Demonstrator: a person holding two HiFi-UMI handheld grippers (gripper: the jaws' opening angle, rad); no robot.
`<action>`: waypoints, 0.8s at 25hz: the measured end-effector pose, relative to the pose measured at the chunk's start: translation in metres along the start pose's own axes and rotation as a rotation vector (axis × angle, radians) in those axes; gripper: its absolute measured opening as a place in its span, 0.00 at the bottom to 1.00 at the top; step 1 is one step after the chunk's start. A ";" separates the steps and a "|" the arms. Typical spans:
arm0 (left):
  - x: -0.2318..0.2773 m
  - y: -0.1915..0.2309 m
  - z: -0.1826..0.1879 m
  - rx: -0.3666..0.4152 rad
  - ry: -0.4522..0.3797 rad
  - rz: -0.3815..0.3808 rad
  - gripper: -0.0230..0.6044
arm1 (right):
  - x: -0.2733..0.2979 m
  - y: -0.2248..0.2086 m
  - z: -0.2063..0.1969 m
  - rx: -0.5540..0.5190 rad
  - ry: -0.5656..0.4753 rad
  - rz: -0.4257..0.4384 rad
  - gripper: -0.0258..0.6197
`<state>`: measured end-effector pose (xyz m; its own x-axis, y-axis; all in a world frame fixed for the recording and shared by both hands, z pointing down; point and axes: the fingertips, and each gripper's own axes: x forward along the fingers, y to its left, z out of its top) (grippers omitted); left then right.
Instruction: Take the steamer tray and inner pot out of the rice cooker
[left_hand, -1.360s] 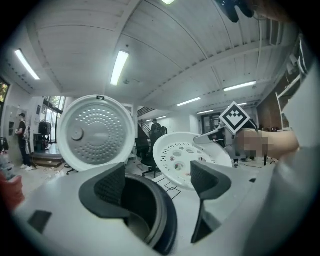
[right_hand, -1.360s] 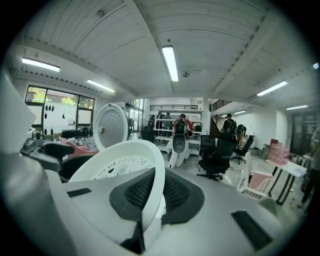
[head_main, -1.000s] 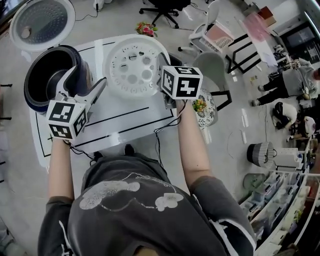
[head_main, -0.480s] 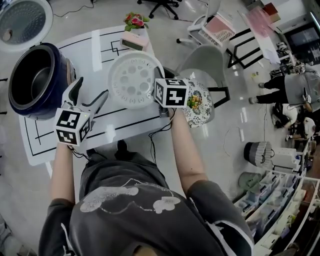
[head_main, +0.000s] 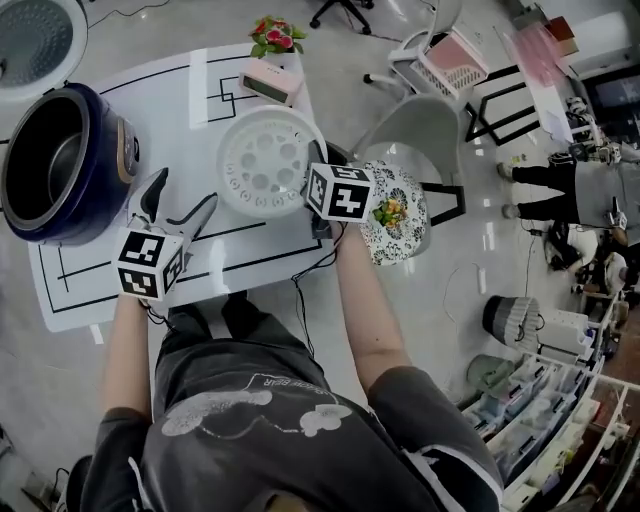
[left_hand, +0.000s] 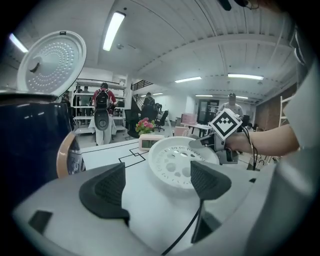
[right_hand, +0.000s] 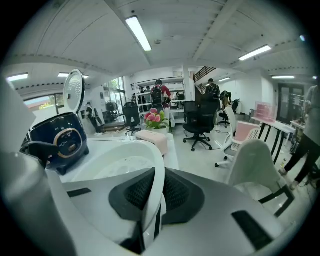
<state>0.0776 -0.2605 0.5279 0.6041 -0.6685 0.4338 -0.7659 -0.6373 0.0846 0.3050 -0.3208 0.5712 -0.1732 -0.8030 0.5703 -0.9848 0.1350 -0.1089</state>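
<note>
The white perforated steamer tray (head_main: 262, 158) is low over the white table (head_main: 100, 270), right of the cooker; I cannot tell whether it touches the top. My right gripper (head_main: 311, 190) is shut on the tray's right rim (right_hand: 158, 165), which runs between its dark pads (right_hand: 182, 192). The dark blue rice cooker (head_main: 60, 165) stands at the table's left end with its lid (head_main: 35, 40) swung up. The grey inner pot (head_main: 62, 160) shows inside it. My left gripper (head_main: 177, 203) hangs open between cooker and tray with nothing between its pads (left_hand: 107, 190).
A pink box (head_main: 272, 82) and a flower pot (head_main: 275, 32) stand at the table's far edge. A grey chair (head_main: 420, 125) and a patterned round seat (head_main: 395, 215) are just off the table's right side. People stand in the background.
Both grippers have sunk toward the table. The tray has come down with the right gripper, away from the cooker. The left gripper has stayed open.
</note>
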 end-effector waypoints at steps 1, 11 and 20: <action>0.003 0.000 -0.002 -0.003 0.005 0.001 0.68 | 0.005 -0.002 -0.002 0.011 0.003 0.002 0.11; 0.012 0.009 -0.013 -0.030 0.031 0.032 0.68 | 0.038 -0.017 -0.017 0.062 0.050 0.008 0.11; 0.013 0.007 -0.024 -0.062 0.042 0.028 0.68 | 0.053 -0.023 -0.028 0.007 0.085 -0.003 0.12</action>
<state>0.0753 -0.2643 0.5558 0.5737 -0.6680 0.4739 -0.7953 -0.5928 0.1271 0.3180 -0.3503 0.6265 -0.1708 -0.7514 0.6373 -0.9853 0.1282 -0.1129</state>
